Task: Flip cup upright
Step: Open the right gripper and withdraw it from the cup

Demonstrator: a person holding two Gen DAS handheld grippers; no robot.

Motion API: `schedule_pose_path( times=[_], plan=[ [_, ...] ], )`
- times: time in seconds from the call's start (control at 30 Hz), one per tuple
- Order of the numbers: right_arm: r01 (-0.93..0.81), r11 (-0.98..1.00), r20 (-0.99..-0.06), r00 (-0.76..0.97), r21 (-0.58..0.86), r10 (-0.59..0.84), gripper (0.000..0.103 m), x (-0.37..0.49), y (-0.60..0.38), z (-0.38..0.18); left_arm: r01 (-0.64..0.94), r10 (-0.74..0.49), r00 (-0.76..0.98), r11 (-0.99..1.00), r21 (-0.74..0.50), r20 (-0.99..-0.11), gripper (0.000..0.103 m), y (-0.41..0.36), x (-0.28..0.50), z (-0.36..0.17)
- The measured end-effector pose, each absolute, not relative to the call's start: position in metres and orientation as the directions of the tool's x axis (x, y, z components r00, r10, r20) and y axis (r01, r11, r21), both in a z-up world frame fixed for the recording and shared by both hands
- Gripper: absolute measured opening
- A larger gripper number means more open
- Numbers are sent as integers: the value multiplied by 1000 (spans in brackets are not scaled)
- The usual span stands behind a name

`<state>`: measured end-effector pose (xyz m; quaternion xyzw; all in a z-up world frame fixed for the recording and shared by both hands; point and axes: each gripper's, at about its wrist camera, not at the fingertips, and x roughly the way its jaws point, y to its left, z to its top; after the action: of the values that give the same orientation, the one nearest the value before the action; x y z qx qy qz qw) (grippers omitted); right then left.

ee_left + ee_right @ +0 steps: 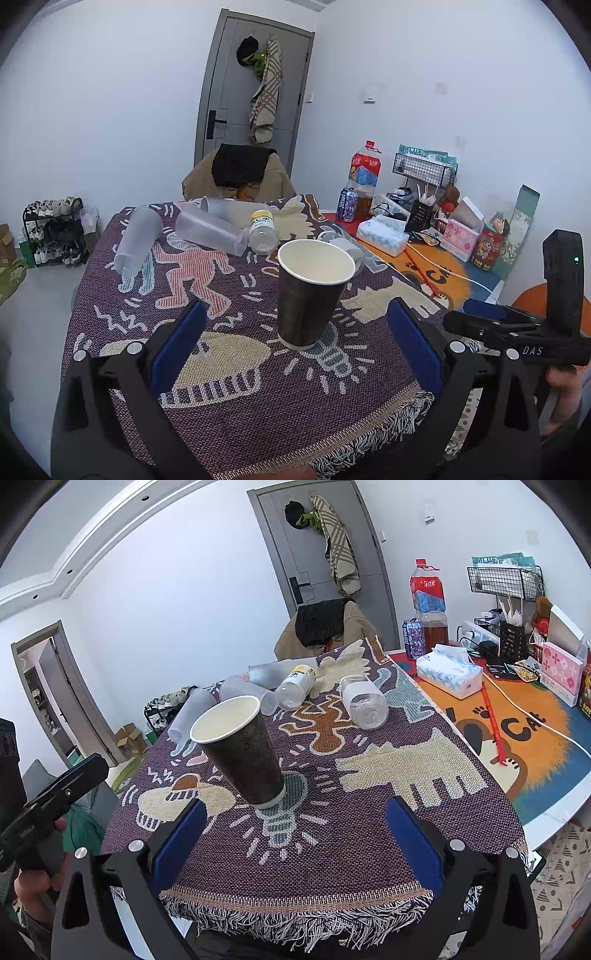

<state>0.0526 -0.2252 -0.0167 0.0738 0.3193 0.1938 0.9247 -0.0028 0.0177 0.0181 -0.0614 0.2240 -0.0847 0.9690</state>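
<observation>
A dark paper cup (309,291) with a white inside stands upright, mouth up, on the patterned purple cloth (258,398). It also shows in the right wrist view (242,751), standing on the light-bulb figure. My left gripper (295,350) is open and empty, its blue pads apart, just in front of the cup without touching it. My right gripper (295,834) is open and empty, back from the cup near the cloth's fringed front edge. The right gripper's body (517,328) shows at the right of the left wrist view.
Several clear plastic cups (210,229) and bottles (364,701) lie on their sides at the far end of the cloth. A tissue pack (448,674), drinks (428,605), boxes and a wire rack (504,578) crowd the orange mat (546,753) at right. A draped chair (240,173) stands behind.
</observation>
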Motion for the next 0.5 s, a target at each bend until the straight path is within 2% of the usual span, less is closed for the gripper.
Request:
schedule_pose_path(
  times=[0.5],
  plan=[
    [-312, 914, -566, 718, 259, 405, 95, 53, -224, -18, 136, -189, 886, 979, -154, -423, 98, 17, -3, 18]
  ],
)
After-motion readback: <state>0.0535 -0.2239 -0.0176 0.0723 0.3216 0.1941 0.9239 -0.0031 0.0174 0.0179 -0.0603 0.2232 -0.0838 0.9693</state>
